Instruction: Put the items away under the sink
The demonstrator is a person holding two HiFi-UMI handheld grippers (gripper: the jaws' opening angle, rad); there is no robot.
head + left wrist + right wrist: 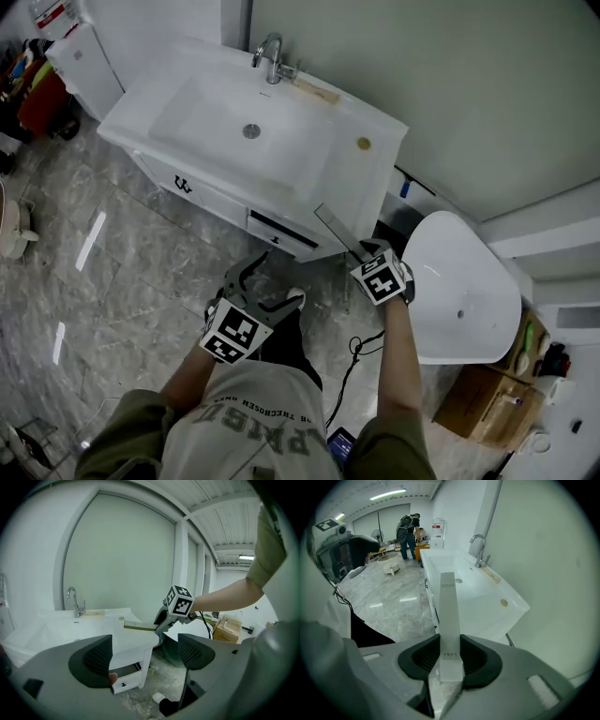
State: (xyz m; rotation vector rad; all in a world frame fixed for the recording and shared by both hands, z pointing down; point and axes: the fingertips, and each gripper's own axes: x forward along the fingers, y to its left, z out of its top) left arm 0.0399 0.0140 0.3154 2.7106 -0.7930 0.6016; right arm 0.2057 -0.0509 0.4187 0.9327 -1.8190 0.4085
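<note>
My right gripper is shut on a long, thin, pale box, which points up and left over the front right corner of the white sink vanity. In the right gripper view the box runs straight out from between the jaws. To the left, my left gripper hangs open and empty in front of the vanity's drawer, which stands slightly ajar. From the left gripper view, the right gripper and its box appear ahead beside the vanity.
On the counter are a faucet, a wooden item and a small round gold piece. A white oval tub stands to the right, with a cardboard box behind it. A black cable lies on the marble floor. A person stands far off.
</note>
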